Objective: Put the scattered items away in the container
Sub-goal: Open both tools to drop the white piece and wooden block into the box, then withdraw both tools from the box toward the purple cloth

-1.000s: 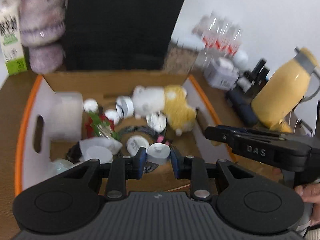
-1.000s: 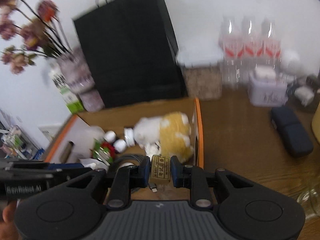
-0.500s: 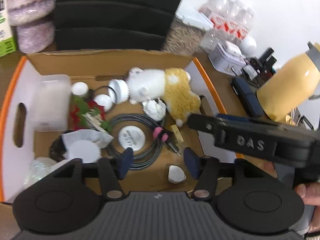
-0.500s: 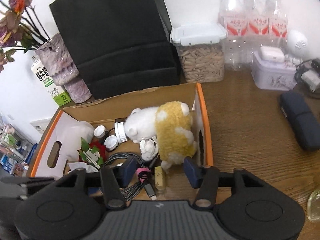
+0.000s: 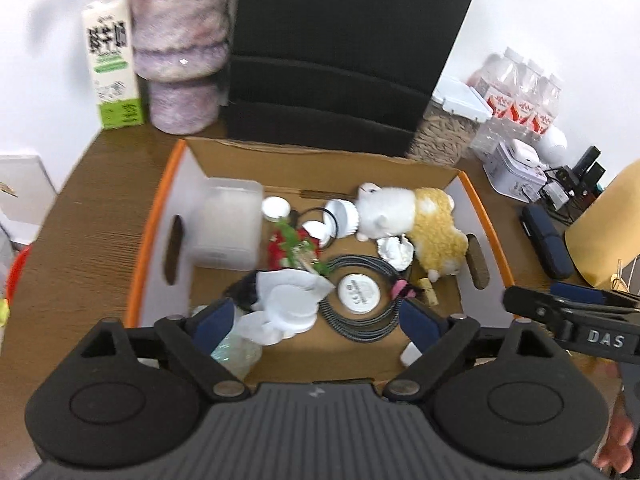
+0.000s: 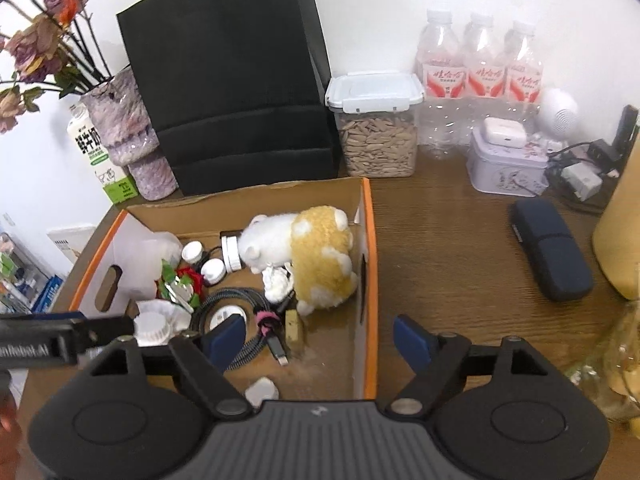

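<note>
Cardboard box (image 6: 370, 240): plush toy (image 6: 308, 252), coiled cable (image 5: 368, 316), jars, misc.

Brown wood-grain desk (image 6: 448, 264), matt corrugated cardboard box (image 5: 320, 160) with glossy orange rim, fluffy cloth plush toy (image 6: 316, 248), braided fabric cable (image 5: 360, 316), clear glossy plastic bottles (image 6: 480, 80), matt black paper bag (image 6: 232, 72).

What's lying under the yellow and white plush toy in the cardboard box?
The plush toy lies on the cardboard box floor, its head against a white jar. A crumpled white object touches its front. Anything beneath its body is hidden.
</note>
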`<state>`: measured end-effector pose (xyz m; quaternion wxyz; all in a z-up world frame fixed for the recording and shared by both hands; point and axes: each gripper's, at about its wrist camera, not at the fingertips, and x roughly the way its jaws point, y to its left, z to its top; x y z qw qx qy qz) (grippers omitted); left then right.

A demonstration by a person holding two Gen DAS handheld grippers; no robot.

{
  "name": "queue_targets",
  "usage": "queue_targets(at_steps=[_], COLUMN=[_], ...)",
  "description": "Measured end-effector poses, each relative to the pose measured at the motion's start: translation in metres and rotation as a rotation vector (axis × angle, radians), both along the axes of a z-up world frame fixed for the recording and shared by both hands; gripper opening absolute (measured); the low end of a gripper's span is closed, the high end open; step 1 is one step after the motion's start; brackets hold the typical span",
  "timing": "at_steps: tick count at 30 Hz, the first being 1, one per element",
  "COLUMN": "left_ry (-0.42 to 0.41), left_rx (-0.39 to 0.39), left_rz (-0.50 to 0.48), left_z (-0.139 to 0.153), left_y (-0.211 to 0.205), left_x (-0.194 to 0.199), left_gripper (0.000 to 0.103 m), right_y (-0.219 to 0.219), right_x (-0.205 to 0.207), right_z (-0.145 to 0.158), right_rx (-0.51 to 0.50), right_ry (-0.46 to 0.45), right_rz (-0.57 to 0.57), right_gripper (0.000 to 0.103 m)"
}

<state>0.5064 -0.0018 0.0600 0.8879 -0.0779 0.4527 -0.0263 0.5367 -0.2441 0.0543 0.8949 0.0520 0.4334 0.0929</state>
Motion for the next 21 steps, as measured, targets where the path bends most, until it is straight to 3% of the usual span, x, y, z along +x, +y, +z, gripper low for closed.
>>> queue_targets(at_steps=[2, 11, 16, 21], left_ry=[-0.014, -0.048, -0.093, -0.137], left_rx=[0.008, 0.059, 0.102, 0.088], left_rz=[0.0, 0.034, 0.053, 0.047], left_z=[0.005, 0.005, 0.002, -0.001], left_y=[0.004, 0.023, 0.035, 0.048], left_x=[-0.009, -0.061, -0.103, -0.151], left_gripper=[0.098, 0.1, 0.1, 0.101], right_y=[0.0, -0.002, 0.006, 0.014], right_x=[-0.009, -0.056, -0.096, -0.141], right_z=[0.006, 0.024, 0.021, 0.011], right_rx=[-0.016, -0.045, -0.102, -0.144], right_ry=[-0.016, -0.059, -0.094, -0.108], right_rz=[0.003, 0.03, 0.08, 0.13], right_gripper=[0.086, 0.087, 0.089, 0.089])
